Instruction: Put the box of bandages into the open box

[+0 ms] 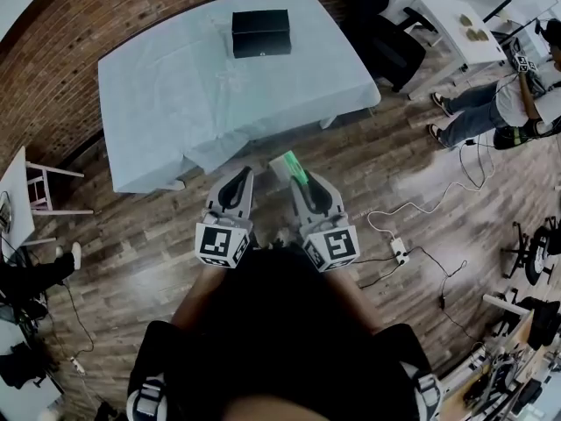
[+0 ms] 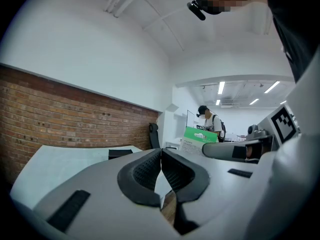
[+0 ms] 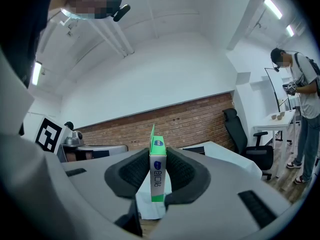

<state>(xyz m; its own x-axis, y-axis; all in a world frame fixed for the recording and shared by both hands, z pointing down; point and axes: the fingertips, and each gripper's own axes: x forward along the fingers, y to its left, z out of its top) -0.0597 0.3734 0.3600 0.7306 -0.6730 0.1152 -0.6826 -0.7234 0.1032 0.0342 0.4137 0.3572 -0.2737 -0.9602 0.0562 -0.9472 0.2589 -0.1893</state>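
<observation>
I am clamping the box of bandages [image 3: 157, 154] upright between the jaws of my right gripper [image 3: 156, 176], the pads pressing on its two broad faces. My left gripper [image 2: 161, 170] is carrying nothing, its jaws meeting. I am judging the carton light and thin-walled, so a gentle squeeze on the flat sides is suiting it. Only the head view is showing the open box [image 1: 261, 33] lying far across the worktop [image 1: 166, 95], well apart from me. The left gripper view alone is showing the carton's green broad side.
</observation>
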